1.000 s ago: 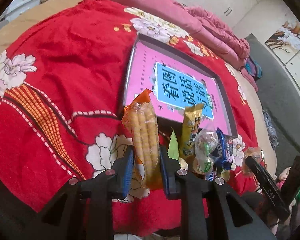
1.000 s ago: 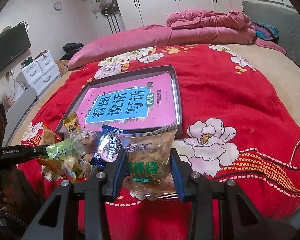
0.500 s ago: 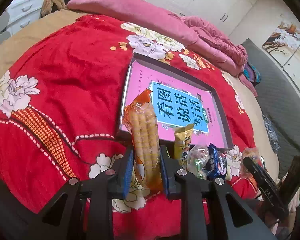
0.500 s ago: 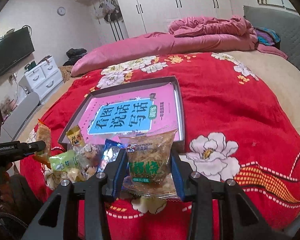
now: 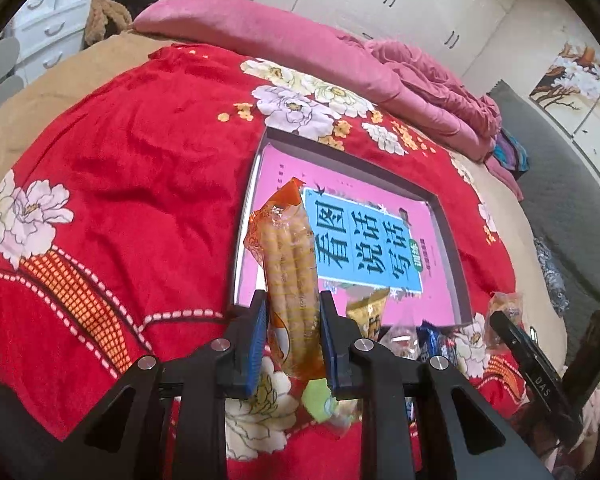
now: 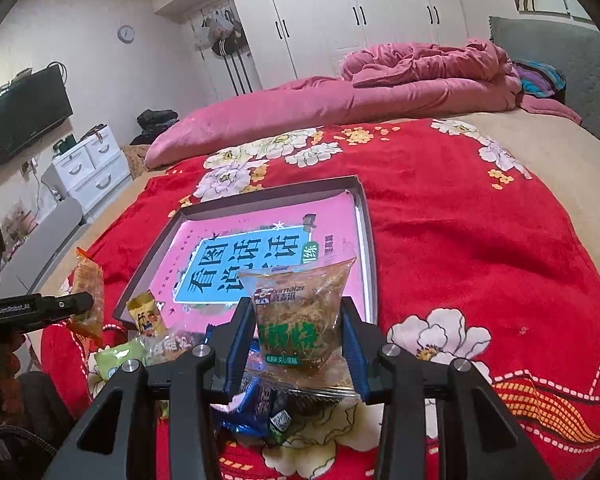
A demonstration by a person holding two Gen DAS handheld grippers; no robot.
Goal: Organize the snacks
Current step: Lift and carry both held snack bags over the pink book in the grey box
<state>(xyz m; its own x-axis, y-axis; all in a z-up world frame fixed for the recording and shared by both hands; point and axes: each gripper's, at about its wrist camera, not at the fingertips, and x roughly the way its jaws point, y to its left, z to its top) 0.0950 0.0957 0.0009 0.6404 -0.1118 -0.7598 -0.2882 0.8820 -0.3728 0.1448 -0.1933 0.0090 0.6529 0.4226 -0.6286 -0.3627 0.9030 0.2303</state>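
My left tongs [image 5: 293, 334] pinch a long orange stick-biscuit packet [image 5: 290, 276] — upright, long axis pointing away over the tray [image 5: 446, 224]. My right tongs [image 6: 298, 346] pinch a clear floss-cake packet [image 6: 300, 312] — upright, above the loose snacks [image 6: 156, 344] on the bed [image 6: 460, 220].

I observe even, moderately bright indoor lighting in both views, strong fisheye curvature with black vignetted corners (typical wrist lenses), soft shadows, slight blur, and glare on glossy wardrobe doors [image 6: 332, 24].
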